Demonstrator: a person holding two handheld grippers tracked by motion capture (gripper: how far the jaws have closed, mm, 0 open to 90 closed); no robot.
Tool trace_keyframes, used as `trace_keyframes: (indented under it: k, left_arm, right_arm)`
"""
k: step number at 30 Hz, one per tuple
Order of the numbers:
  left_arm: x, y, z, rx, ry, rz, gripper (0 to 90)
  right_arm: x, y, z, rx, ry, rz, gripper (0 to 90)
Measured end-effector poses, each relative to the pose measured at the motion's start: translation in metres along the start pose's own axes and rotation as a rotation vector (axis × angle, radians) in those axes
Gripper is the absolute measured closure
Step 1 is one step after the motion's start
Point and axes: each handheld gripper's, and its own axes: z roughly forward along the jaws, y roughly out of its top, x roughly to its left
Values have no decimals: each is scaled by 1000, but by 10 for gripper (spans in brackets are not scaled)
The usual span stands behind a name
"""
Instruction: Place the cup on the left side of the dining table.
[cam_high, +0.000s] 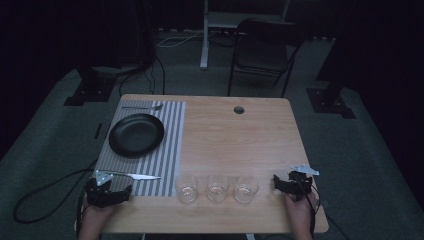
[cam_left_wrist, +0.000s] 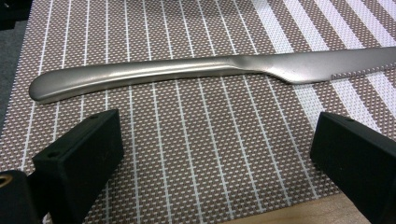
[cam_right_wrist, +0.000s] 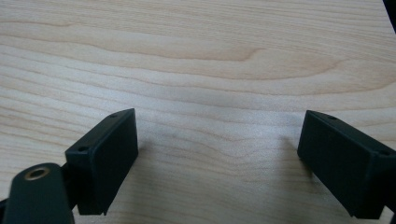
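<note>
High view first: my left tongs (cam_high: 111, 189) sit at the near left corner of the surface (cam_high: 240, 140), on the near edge of the striped placemat (cam_high: 172, 145), jaws spread wide with nothing between them. The knife (cam_high: 135, 175) lies flat on the placemat just beyond them, handle to the left; in the left gripper view it (cam_left_wrist: 187, 70) runs crosswise ahead of both jaws, untouched. My right tongs (cam_high: 289, 184) rest near the right edge, also wide open over bare wood. Three glasses (cam_high: 217, 188) stand in a row between my two hands, and a black plate (cam_high: 136, 135) sits farther back on the placemat.
</note>
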Motion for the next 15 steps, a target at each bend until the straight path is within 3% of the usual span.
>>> trace_keyframes:
  k: [15]
  left_arm:
    - [-1,0,-1,4,3,1,39]
  right_arm:
    - [0,0,0,0,-2,1,120]
